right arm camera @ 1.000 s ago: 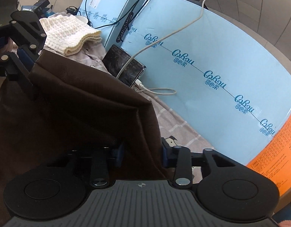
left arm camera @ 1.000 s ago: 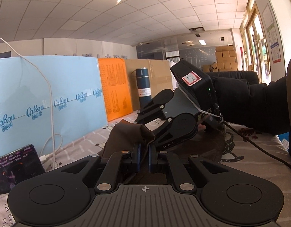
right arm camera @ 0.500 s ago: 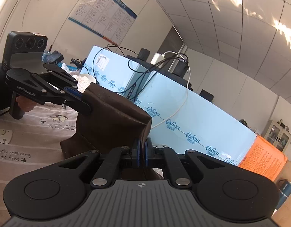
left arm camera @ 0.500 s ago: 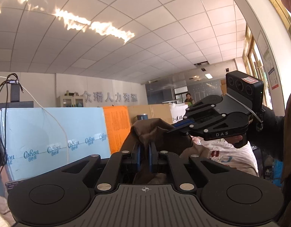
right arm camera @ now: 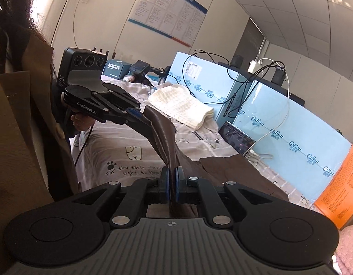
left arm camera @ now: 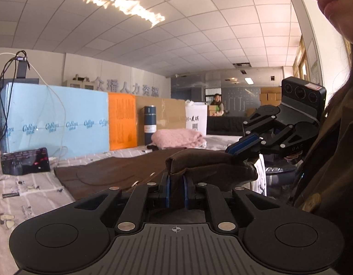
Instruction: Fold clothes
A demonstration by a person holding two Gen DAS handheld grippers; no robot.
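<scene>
The work surface was a bed or table covered with a pale grey checked sheet (left arm camera: pixel 34 190), printed in places with small cartoon animals and a line of handwriting-style text. Across it lay the brown garment (left arm camera: pixel 121 171), its far part spread flat on the sheet while its near edge was lifted between the two tools. The left gripper (left arm camera: pixel 175 191) had its blue-padded fingers pressed onto a thick fold of that brown cloth; the right gripper (right arm camera: pixel 172 189) was likewise closed tight, with a thin ridge of the same fabric running up out of its jaws toward the left tool. So the raised edge was stretched between both grips, above the sheet.

Along the far side of the surface stood light blue foam panels (left arm camera: pixel 54 121) with printed logos, then an orange panel (left arm camera: pixel 122 120) and a cardboard sheet (left arm camera: pixel 171 116). A dark blue flask (left arm camera: pixel 150 122) stood upright before the cardboard, and a folded pink knit (left arm camera: pixel 178 138) rested near it. A phone (left arm camera: pixel 25 161) with a lit screen leaned against the blue panel, a white cable (left arm camera: pixel 61 114) looping down beside it. A folded cream knit (right arm camera: pixel 181 106) lay farther along the sheet in the right wrist view.

The room was an office – grid ceiling tiles, a wall poster (right arm camera: pixel 169 9), stacked cartons in the distance – and the operator's brown coat (right arm camera: pixel 13 160) filled one edge.
</scene>
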